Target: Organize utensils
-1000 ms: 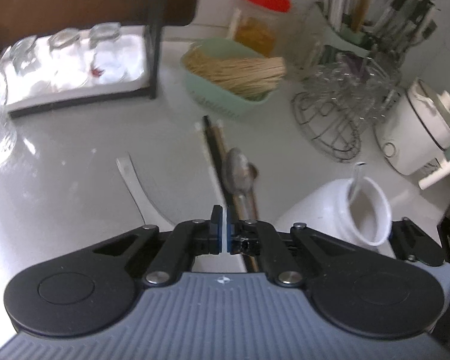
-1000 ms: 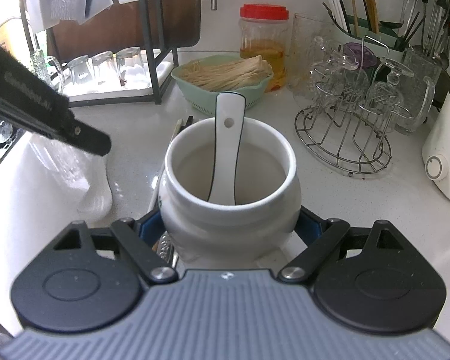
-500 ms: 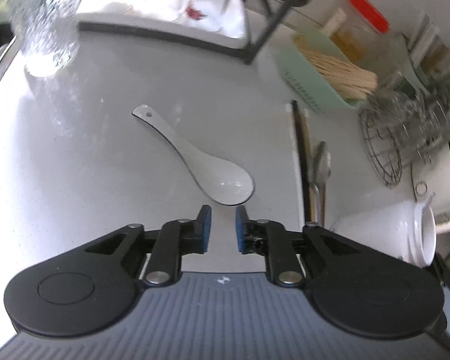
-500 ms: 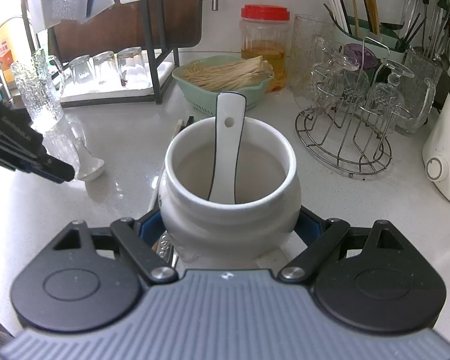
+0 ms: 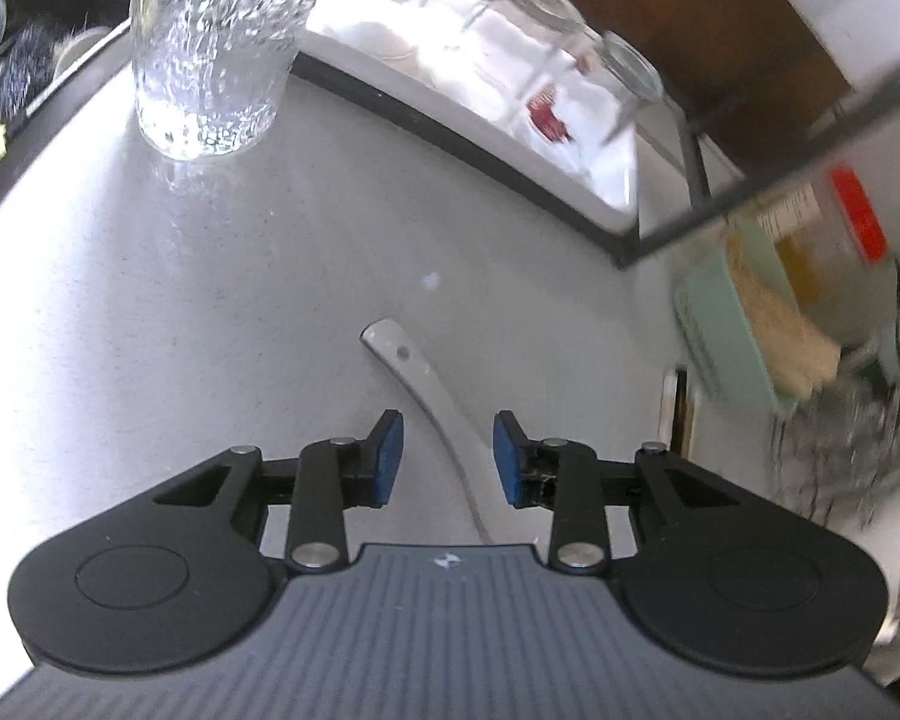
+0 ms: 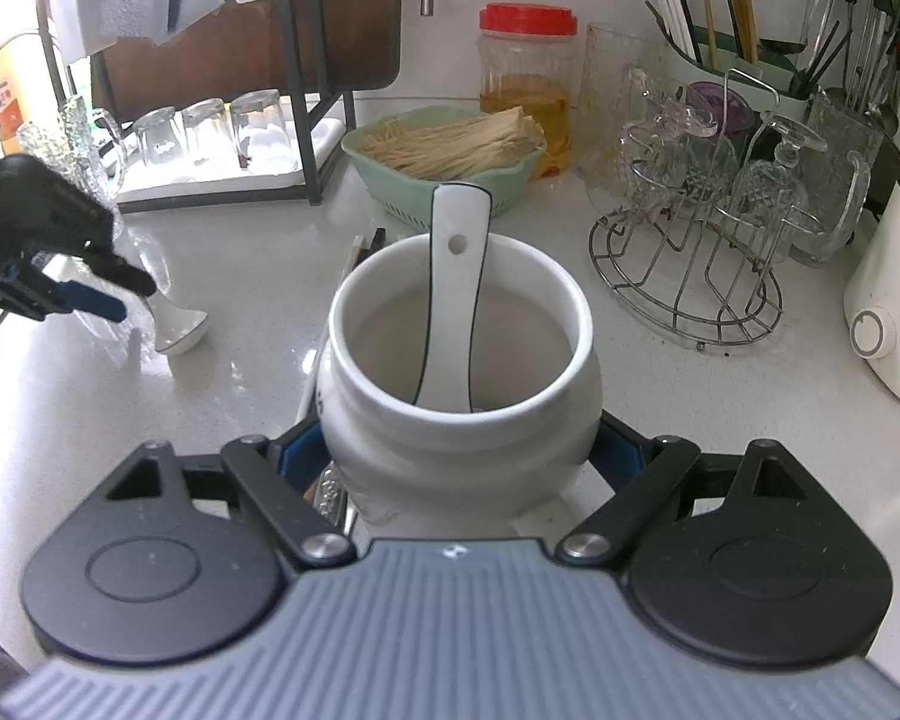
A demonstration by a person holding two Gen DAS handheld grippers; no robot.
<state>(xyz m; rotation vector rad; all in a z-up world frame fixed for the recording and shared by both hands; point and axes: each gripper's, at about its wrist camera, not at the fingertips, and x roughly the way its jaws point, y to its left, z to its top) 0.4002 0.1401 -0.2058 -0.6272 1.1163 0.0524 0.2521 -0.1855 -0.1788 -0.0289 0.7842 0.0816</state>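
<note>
Left gripper (image 5: 444,456) fingers have just been opening, straddling the ceramic spoon (image 5: 435,414) handle untouched; glass pitcher (image 5: 210,48) beyond. Right gripper (image 6: 459,450) fingers clamp the white jar (image 6: 459,420); basket (image 6: 438,180) ahead.

Daylight floods both fisheye views, seemingly from the upper left. The glass rack (image 5: 510,96) is blown out white in the left view, whose right edge smears with motion blur around the green basket (image 5: 732,336). The right view is sharp; the countertop (image 6: 222,396) shows soft glare, and edges curve.

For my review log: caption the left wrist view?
Open left gripper straddles white spoon handle on grey counter.
</note>
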